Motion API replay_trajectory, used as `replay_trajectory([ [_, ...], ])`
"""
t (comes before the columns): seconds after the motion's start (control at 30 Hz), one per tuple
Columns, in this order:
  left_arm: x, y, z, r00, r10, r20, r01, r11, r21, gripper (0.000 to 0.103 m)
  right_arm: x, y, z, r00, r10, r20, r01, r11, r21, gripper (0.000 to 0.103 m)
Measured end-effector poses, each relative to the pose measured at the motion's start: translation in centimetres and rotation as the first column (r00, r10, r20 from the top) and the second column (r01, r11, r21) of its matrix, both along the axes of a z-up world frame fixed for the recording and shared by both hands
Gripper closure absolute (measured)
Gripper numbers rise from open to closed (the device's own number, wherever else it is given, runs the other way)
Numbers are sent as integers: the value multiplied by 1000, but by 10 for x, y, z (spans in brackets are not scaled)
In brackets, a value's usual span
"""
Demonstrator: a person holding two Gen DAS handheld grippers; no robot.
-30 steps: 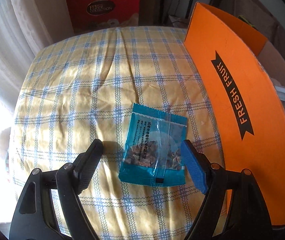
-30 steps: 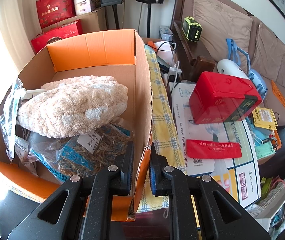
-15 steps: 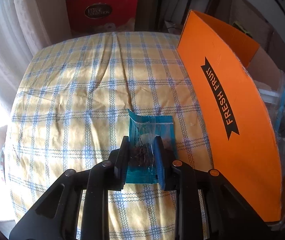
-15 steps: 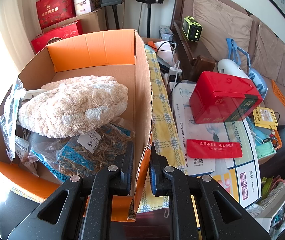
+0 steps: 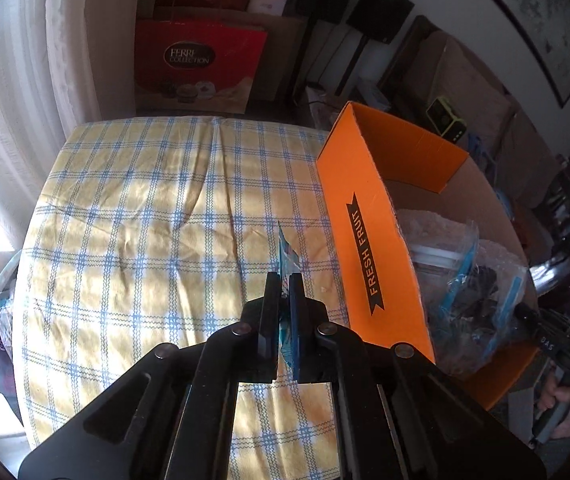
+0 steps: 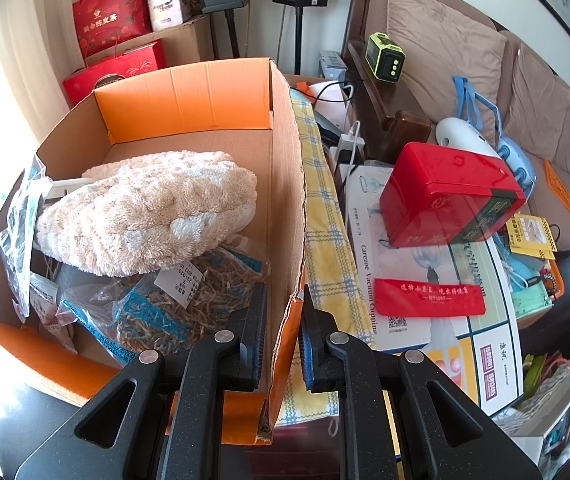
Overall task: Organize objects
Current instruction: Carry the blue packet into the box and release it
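1. Left wrist view: left gripper [image 5: 283,280] pressed together on a small teal packet [image 5: 286,258], pinched by its lower part and seen edge-on above the checked tablecloth [image 5: 145,220], near the cloth's right edge and just beside the orange box [image 5: 365,216] marked FRESH FRUIT.
2. Same view: packet clear of the cloth, upper part standing free past the fingertips [image 5: 272,284]. Probably light, thin and floppy, with a slick film; likely to bend or slip if pinched only at a corner. Better held across the sealed edge or the filled middle, not squeezed hard.
3. Same view: a hand [image 5: 565,400] at the far right, beyond the box's near corner, on the other tool's handle.
4. Right wrist view: right gripper [image 6: 281,312] clamped on the box's right wall at its near corner, one finger inside and one outside, steadying it.
5. Same view: a fluffy cream towel [image 6: 149,212] in the box, over a bag of dried strips [image 6: 189,300]; more bags against the left wall. Room left at the far end for the packet.
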State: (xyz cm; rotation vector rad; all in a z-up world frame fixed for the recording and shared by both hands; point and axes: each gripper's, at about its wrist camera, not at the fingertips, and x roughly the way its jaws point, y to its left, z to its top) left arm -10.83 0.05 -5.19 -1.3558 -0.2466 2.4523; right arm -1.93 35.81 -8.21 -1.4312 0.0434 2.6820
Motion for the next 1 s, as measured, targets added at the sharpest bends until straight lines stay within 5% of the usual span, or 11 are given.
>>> replay_trajectory([
  [0.43,30,53,76,977,-110,-184,111,994,-4,99,0,0,0,1000,0,0,0,1000,-3,88],
  [0.7,38,115,64,959,-227,-169,208,971,-122,99,1,0,-3,1000,0,-2,0,1000,-10,88],
  [1.0,32,175,39,939,-327,-108,311,939,-145,97,1,0,-3,1000,0,-2,0,1000,-15,87],
])
